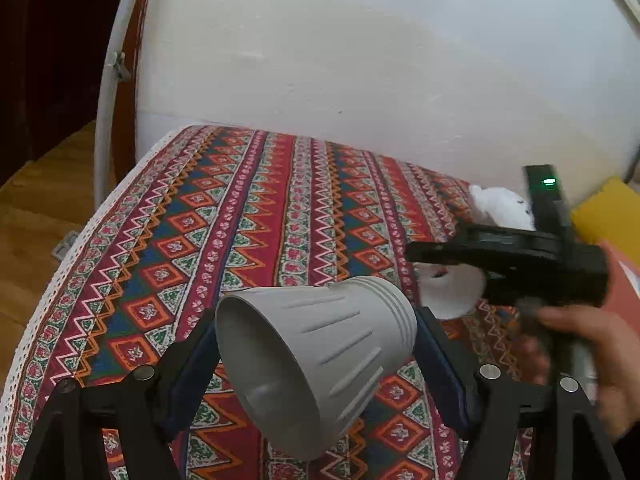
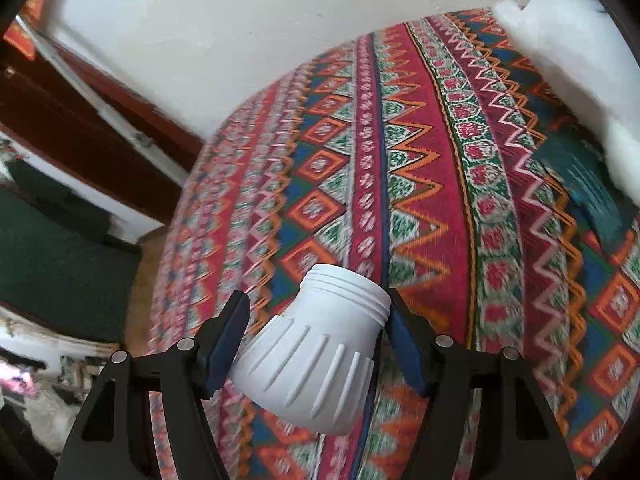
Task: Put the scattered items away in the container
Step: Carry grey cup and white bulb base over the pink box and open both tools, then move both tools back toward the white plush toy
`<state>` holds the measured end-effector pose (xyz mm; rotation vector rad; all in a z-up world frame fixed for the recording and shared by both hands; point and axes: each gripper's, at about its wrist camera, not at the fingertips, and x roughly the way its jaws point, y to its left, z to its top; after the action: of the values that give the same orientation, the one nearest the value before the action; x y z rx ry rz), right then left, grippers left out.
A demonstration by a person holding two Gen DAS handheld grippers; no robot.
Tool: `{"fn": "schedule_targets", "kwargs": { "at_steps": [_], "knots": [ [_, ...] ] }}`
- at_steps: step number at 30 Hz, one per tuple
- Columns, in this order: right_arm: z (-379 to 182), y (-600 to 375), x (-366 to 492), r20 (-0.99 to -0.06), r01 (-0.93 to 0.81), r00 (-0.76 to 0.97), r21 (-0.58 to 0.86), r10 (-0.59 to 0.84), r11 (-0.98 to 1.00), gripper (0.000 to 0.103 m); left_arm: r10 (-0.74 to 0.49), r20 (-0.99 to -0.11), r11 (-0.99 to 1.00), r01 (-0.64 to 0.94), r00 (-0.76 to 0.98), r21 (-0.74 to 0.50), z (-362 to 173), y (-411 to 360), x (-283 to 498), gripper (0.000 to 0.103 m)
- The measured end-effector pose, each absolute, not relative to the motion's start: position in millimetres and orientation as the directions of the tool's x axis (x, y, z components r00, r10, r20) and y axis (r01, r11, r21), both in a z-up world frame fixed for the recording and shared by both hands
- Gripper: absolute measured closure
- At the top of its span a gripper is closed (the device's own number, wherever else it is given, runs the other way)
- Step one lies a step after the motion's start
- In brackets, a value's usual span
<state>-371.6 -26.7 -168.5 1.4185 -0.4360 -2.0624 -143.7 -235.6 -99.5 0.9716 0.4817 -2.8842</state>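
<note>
While left claw (image 1: 316,354) pinches grey cup (image 1: 316,364), right claw (image 2: 316,338) brackets white cup (image 2: 316,356); grip unclear.

Soft, even daylight is seen; the hand (image 1: 588,344) at four o'clock is blurred, and edges are fisheye-bent.

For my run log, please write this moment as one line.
left gripper: holds grey cup | right gripper: closed on white cup | under them: patterned cloth
</note>
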Motion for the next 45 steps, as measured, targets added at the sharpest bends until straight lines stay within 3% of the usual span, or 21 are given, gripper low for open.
{"fn": "schedule_targets", "kwargs": {
  "at_steps": [10, 19, 24, 29, 35, 39, 42, 44, 45],
  "knots": [
    [-54, 61, -233, -0.606, 0.488, -0.347, 0.535, -0.716, -0.690, 0.033, 0.123, -0.514, -0.943, 0.060, -0.849, -0.326, -58, -205, -105, 0.025],
    [90, 143, -120, -0.291, 0.632, -0.587, 0.419, -0.755, -0.652, 0.033, 0.231, -0.415, -0.960, -0.135, -0.880, -0.247, 11, -105, -98, 0.025],
    [138, 232, -96, -0.124, 0.578, -0.719, 0.440, -0.684, -0.687, 0.033, 0.361, -0.380, -0.928, -0.291, -0.851, -0.231, 54, -19, -126, 0.025],
    [157, 343, -82, -0.029, 0.395, -0.888, 0.464, -0.459, -0.793, 0.032, 0.520, -0.370, -0.853, -0.485, -0.770, -0.192, 88, 99, -166, 0.025],
    [135, 457, -101, -0.147, 0.068, -0.978, 0.457, -0.151, -0.887, 0.032, 0.601, -0.472, -0.780, -0.601, -0.645, -0.173, 70, 227, -231, 0.025],
    [81, 514, -154, -0.264, -0.027, -0.953, 0.563, -0.149, -0.826, 0.032, 0.558, -0.593, -0.788, -0.594, -0.580, -0.161, 33, 280, -272, 0.024],
    [46, 541, -193, -0.337, -0.077, -0.928, 0.589, -0.158, -0.804, 0.029, 0.562, -0.650, -0.786, -0.576, -0.511, -0.227, 15, 288, -290, 0.022],
    [38, 546, -202, -0.344, -0.098, -0.927, 0.605, -0.149, -0.790, 0.009, 0.568, -0.642, -0.789, -0.564, -0.515, -0.244, 14, 285, -290, 0.018],
    [40, 548, -203, -0.334, -0.097, -0.932, 0.603, -0.141, -0.792, 0.006, 0.564, -0.633, -0.794, -0.560, -0.530, -0.239, 15, 282, -288, 0.017]
  ]
}}
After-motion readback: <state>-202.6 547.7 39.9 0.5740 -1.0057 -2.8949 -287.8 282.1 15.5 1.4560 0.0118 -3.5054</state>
